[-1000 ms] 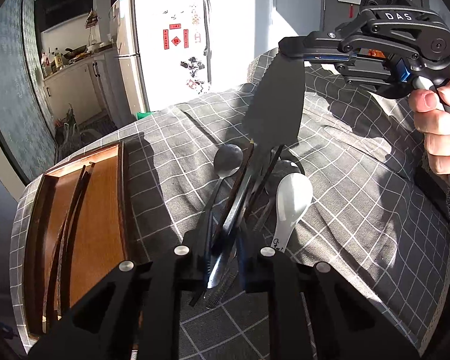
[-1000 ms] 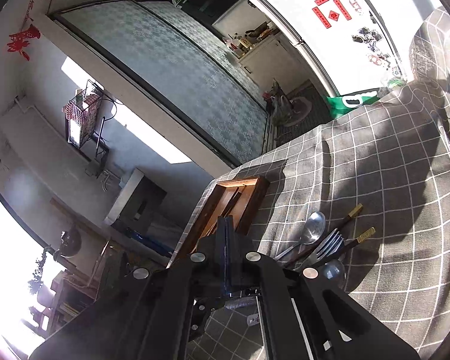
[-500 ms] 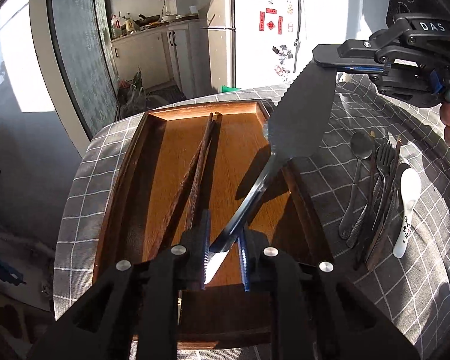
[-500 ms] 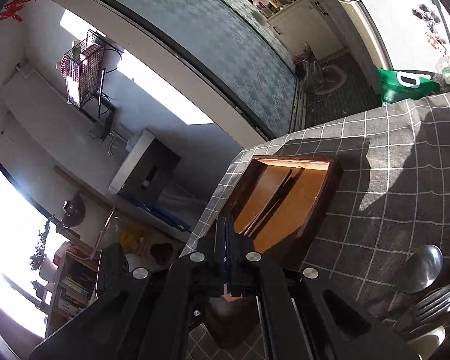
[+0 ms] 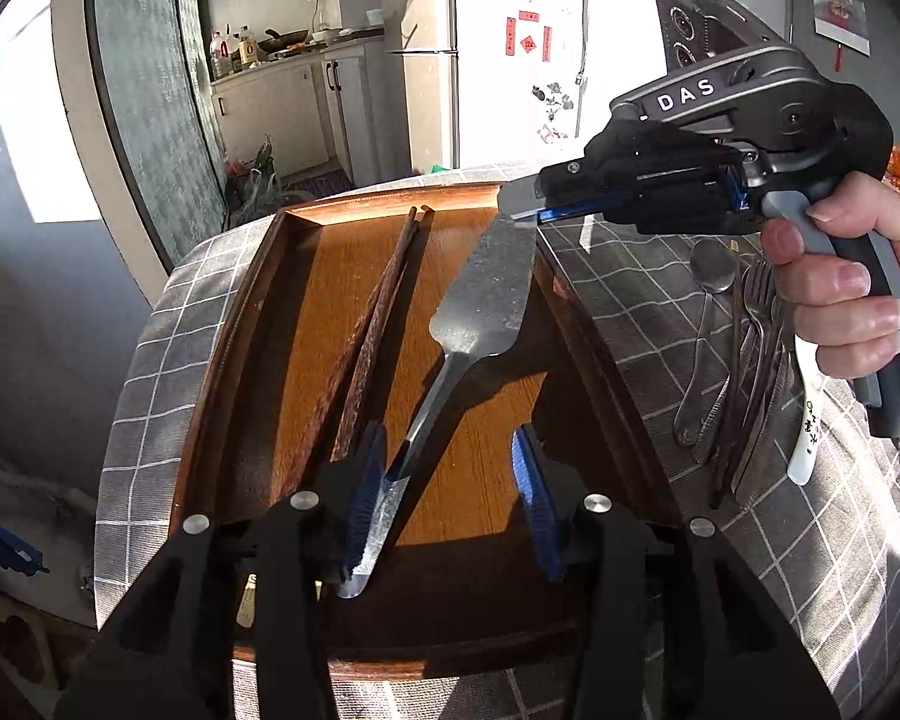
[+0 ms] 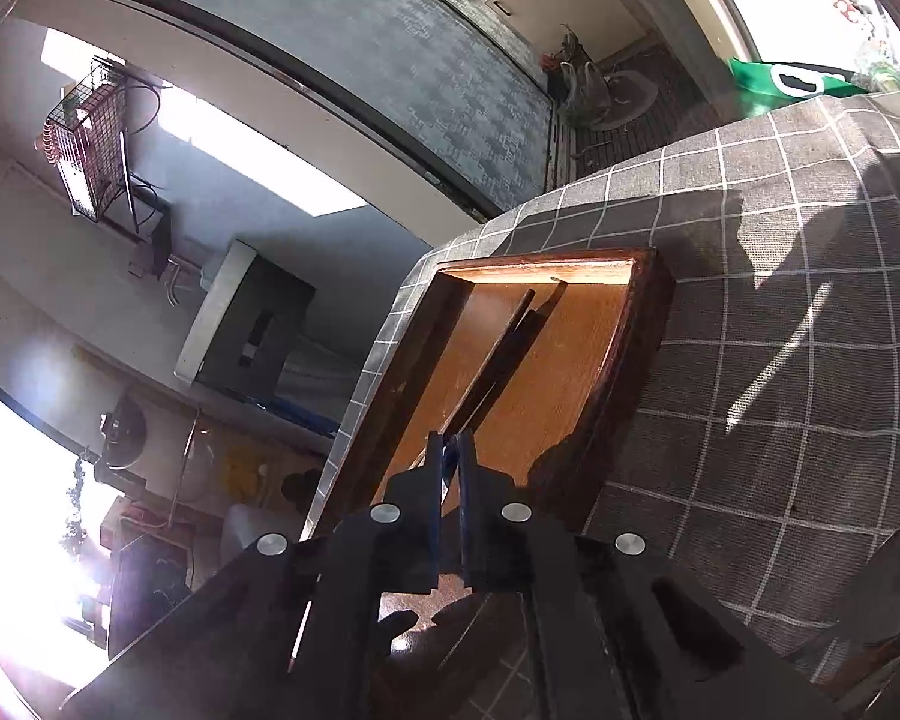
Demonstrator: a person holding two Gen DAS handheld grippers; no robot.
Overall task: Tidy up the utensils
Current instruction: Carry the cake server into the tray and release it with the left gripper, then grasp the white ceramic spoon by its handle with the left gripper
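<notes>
A metal cake server (image 5: 489,294) lies in the wooden tray (image 5: 252,324), its handle between my left gripper's (image 5: 447,501) open jaws. My right gripper (image 5: 519,207) is shut on the server's blade tip at the tray's far right rim. A pair of dark chopsticks (image 5: 378,312) lies in the tray to the left. In the right wrist view my right gripper (image 6: 447,462) is shut above the tray (image 6: 648,336); the chopsticks (image 6: 498,354) show there too.
A spoon (image 5: 711,276), forks (image 5: 756,312) and a white ceramic spoon (image 5: 807,432) lie in a pile on the grey checked tablecloth (image 5: 648,324) right of the tray. The table edge drops off left of the tray. A fridge (image 5: 510,48) stands behind.
Both grippers carried the cake server from over the utensil pile to the tray and lowered it. My left gripper has opened and let go of the handle.
</notes>
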